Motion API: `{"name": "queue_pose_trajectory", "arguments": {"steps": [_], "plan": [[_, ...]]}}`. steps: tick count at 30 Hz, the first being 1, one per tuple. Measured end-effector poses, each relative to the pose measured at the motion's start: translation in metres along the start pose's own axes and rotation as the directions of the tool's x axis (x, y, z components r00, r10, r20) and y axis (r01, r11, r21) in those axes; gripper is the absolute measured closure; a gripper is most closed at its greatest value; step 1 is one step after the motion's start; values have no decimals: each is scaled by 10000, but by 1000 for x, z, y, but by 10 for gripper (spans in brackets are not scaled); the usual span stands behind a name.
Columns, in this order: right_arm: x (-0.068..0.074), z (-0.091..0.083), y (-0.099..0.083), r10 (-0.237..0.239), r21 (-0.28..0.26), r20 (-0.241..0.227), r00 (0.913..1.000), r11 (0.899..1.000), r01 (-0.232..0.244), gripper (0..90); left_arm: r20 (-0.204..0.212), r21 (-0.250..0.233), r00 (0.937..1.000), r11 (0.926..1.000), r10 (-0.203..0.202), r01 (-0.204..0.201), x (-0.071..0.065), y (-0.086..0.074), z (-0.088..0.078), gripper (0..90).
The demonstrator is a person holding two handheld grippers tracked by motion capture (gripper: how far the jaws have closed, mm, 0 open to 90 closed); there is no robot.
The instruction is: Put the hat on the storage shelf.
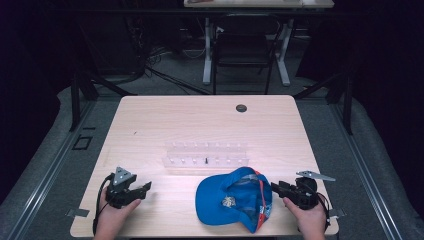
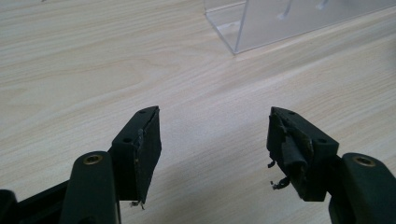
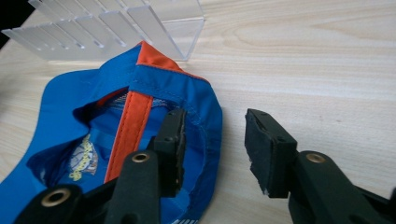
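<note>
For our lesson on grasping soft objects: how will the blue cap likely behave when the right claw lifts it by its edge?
The blue cap looks like thin stitched fabric, its crown already slumped, so it will probably sag and fold when lifted. It seems light, so it would likely slide across the smooth table if nudged. The right claw stands open at its rim.

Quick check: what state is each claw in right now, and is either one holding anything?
Left claw: open, nothing between its jaws, bare table under it.
Right claw: open, holding nothing, poised at the edge of the blue cap.

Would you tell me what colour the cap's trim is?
Orange, on the blue cap; the trim shows best in the right gripper view.
</note>
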State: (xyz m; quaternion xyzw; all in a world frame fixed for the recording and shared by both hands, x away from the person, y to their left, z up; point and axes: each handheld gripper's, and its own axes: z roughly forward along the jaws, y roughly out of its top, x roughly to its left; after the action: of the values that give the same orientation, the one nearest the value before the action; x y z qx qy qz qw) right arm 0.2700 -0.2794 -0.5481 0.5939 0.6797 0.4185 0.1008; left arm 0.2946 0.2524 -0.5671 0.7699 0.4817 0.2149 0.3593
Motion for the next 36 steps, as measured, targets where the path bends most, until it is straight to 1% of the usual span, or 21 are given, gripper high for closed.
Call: {"name": "queue_pose_trajectory", "arguments": {"steps": [2, 4, 6, 7, 8, 9, 11, 12, 14, 15, 16, 18, 21, 22, 25, 26, 27, 28, 32, 34, 36], "plan": [[2, -1, 0, -54, -61, 192, 9998, 10000, 55, 548, 176, -31, 9998, 9999, -115, 116, -1, 0, 0, 353], [3, -3, 1, -31, -55, 249, 9997, 10000, 32, 544, 259, 8, 9996, 9999, -105, 105, -1, 0, 1, 355], [4, -4, 1, -62, -98, 340, 9994, 9999, 65, 537, 345, -13, 9994, 10000, -80, 81, -2, 0, 1, 383], [4, -5, 1, -77, -78, 319, 9995, 9999, 79, 540, 308, 31, 9995, 10000, -64, 63, -3, 1, 1, 384], [4, -6, 2, -30, -53, 207, 9998, 10000, 32, 549, 346, 50, 9994, 10000, 40, -42, -3, 1, 1, 402], [4, -6, 3, 26, -1, 111, 9999, 10000, -26, 556, 375, 161, 9993, 9999, 24, -30, -3, 1, 1, 427], [4, -6, 3, 108, 74, -28, 9999, 9999, -108, 562, 422, 217, 9991, 9998, -27, 18, -4, 1, 1, 435], [4, -6, 3, 133, 125, -91, 9999, 9998, -131, 565, 397, 224, 9992, 9997, 49, -58, -4, 1, 1, 445], [6, -7, 3, 236, 213, -233, 9994, 9995, -231, 570, 401, 238, 9992, 9997, 59, -69, -4, 1, 1, 448], [6, -7, 3, 236, 213, -233, 9994, 9995, -231, 570, 399, 243, 9992, 9997, 66, -75, -4, 1, 1, 448], [7, -8, 4, 249, 237, -417, 9988, 9994, -239, 573, 411, 266, 9991, 9996, 56, -67, -4, 1, 1, 459], [9, -9, 5, 285, 307, -573, 9979, 9992, -268, 575, 480, 276, 9988, 9996, 62, -76, -4, 1, 1, 460], [11, -9, 5, 230, 466, -642, 9977, 9987, -201, 575, 478, 278, 9988, 9996, 44, -57, -5, 1, 1, 459], [13, -8, 5, 150, 675, -706, 9974, 9977, -102, 575, 498, 276, 9987, 9996, 54, -68, -6, 1, 1, 459], [15, -8, 6, 151, 719, -797, 9967, 9974, -93, 575, 516, 362, 9986, 9993, 118, -136, -6, 1, 1, 458], [17, -8, 7, 177, 777, -957, 9953, 9969, -103, 575, 549, 409, 9984, 9991, 116, -139, -6, 1, 1, 458], [17, -8, 7, 177, 777, -957, 9953, 9969, -103, 575, 549, 409, 9984, 9991, 116, -139, -6, 1, 1, 458], [20, -8, 7, 193, 874, -1084, 9939, 9961, -98, 574, 561, 429, 9984, 9990, 77, -101, -7, 1, 2, 458], [24, -7, 9, 252, 1084, -1173, 9928, 9940, -125, 573, 635, 475, 9979, 9987, 130, -160, -7, 1, 2, 458], [26, -6, 10, 282, 1201, -1111, 9934, 9927, -147, 573, 687, 508, 9975, 9986, 137, -172, -8, 2, 2, 459], [27, -5, 11, 365, 1409, -1159, 9926, 9898, -199, 567, 673, 497, 9976, 9986, 142, -175, -8, 2, 2, 462]]}}
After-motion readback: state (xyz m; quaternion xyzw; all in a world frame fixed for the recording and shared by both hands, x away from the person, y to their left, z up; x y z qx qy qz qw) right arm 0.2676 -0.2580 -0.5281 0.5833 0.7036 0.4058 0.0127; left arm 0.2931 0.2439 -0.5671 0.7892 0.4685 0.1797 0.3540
